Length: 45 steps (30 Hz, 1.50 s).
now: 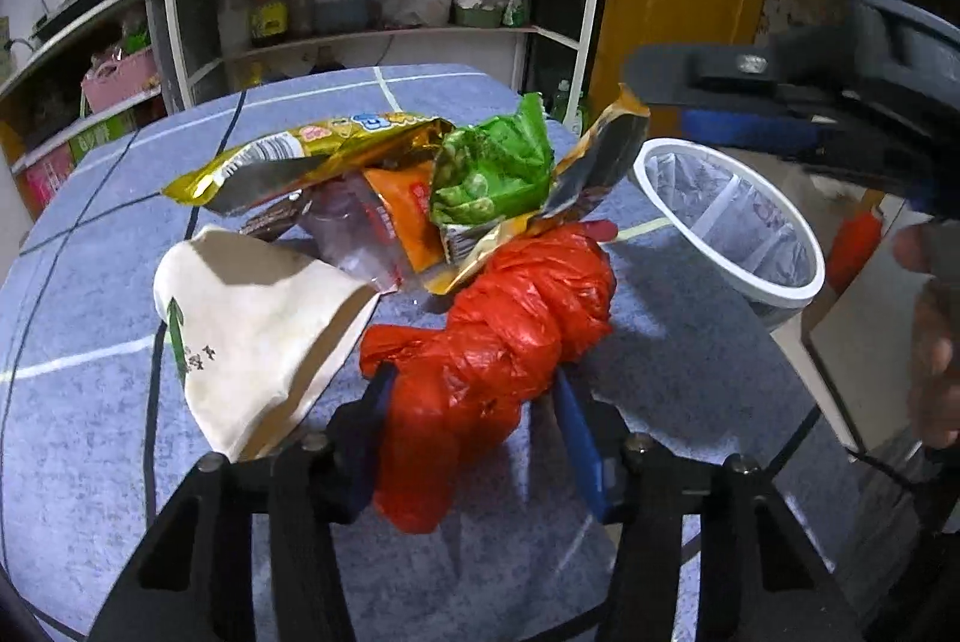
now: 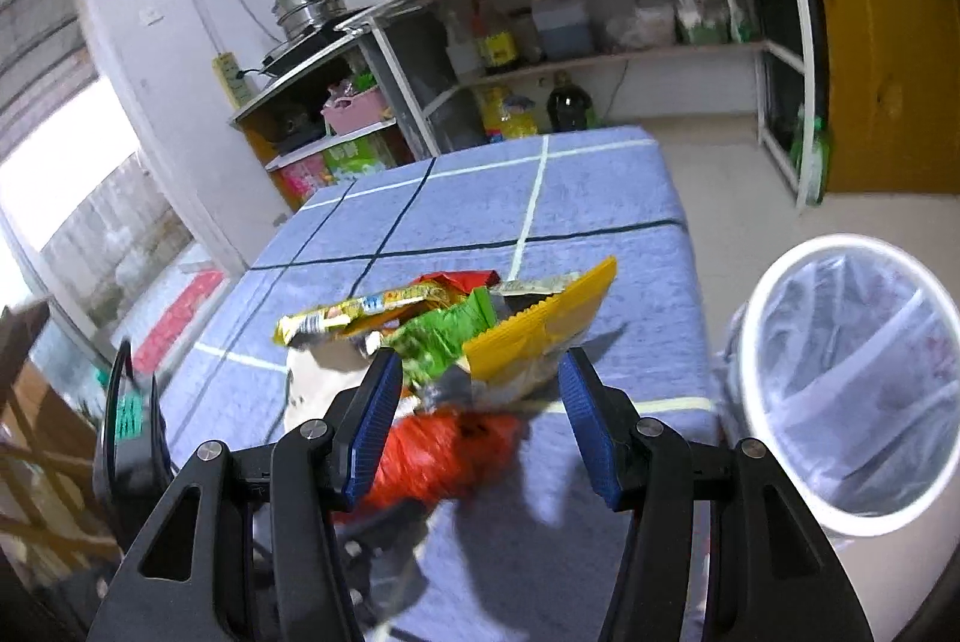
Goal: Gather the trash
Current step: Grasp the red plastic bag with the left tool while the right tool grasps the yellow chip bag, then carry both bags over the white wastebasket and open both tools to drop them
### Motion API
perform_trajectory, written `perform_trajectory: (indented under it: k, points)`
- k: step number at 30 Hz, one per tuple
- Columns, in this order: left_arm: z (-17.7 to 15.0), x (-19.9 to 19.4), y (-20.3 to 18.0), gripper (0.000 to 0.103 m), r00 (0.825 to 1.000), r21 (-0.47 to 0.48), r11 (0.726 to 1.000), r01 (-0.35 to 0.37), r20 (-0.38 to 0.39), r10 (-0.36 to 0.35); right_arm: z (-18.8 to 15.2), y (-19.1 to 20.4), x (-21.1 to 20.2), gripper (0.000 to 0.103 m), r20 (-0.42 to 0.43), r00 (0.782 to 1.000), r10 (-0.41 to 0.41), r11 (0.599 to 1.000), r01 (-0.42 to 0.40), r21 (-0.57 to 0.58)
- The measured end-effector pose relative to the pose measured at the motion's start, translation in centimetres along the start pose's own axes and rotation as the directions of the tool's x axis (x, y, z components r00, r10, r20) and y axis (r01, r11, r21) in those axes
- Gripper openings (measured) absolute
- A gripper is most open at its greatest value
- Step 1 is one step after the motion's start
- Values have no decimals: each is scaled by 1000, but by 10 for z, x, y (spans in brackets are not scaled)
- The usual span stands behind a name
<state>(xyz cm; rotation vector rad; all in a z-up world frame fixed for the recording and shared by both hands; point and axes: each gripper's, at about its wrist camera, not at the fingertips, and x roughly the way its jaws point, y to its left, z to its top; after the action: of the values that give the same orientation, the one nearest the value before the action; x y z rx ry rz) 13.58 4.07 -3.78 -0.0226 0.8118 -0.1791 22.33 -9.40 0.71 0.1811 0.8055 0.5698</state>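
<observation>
- Left wrist view shows the left gripper point(image 1: 474, 390) with its blue-padded jaws set either side of a crumpled, knotted red plastic bag point(image 1: 510, 318); the pads look to be touching its sides, so I judge the jaws to be closing on or lightly gripping the bag, though the bag still rests on the desk.
- Step in hand, as I judge it: picking the first piece of litter out of the pile, with the binning still to come.
- The pile sits on a desk covered in a blue cloth with dark and pale grid lines point(image 1: 90, 282), towards the edge nearest the bin.
- Besides the red bag it holds a cream paper bag with green print point(image 1: 252, 336) lying just to the left, a gold foil snack wrapper point(image 1: 312, 150), a green crinkled snack packet point(image 1: 498, 168) and an orange sachet point(image 1: 402, 216), all overlapping one another behind the bag.
- A white round waste bin lined with a clear plastic bag point(image 1: 726, 222) stands beside the desk on the right, open-topped.
- Right wrist view shows the right gripper point(image 2: 477, 384) hovering above the pile, jaws spread wide and holding nothing; a yellow wrapper point(image 2: 540, 336) lies beneath the gap.
- Next move calls for a firm squeeze, a lift clear of the wrappers, then a carry rightwards over the bin rim.
- The thin film may slip or drag neighbouring wrappers along.
</observation>
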Motion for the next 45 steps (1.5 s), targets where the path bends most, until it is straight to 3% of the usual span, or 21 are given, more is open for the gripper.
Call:
perform_trajectory:
  k: [3, 9, 10, 11, 12, 14, 26, 32, 40, 45]
  points:
    - [-1, -1, 0, 52, 1000, 2, 1000, -4, 4, 4, 4, -8, 17, 55, -33, 998, -45, 998, 47, 52]
    - [-2, -5, -2, 46, 1000, 11, 1000, 2, 20, -2, 4, -31, 24, 53, -68, 997, -22, 986, 33, 163]
    - [-4, -6, -1, 45, 1000, 4, 1000, 13, 19, -13, 3, -33, 23, 46, -70, 997, -20, 986, 32, 167]
    - [-6, -6, -2, 44, 1000, 4, 1000, 16, 18, -16, 3, -35, 22, 28, -75, 997, -17, 985, 30, 170]
    - [-9, -6, -3, 44, 1000, 10, 1000, 10, 19, -10, 1, -38, 21, 25, -81, 997, -17, 984, 31, 176]
    - [-12, -9, -5, 42, 1000, 16, 1000, 6, 29, -6, -1, -41, 20, 7, -78, 997, -22, 984, 35, 172]
    - [-16, -40, -14, 40, 993, -11, 999, 47, 110, -46, 0, -51, -27, 4, 34, 998, -56, 994, 52, 97]
    - [-15, -51, -20, 40, 990, -38, 998, 49, 131, -44, -1, -66, -49, 4, 69, 996, -50, 992, 41, 117]
    - [14, -48, -48, 40, 984, 6, 997, 82, 157, -82, -8, -108, -87, 4, 126, 987, -99, 982, 76, 175]
    - [38, -25, -80, 40, 980, 51, 991, 126, 147, -132, -18, -147, -101, 4, 129, 975, -179, 964, 148, 219]
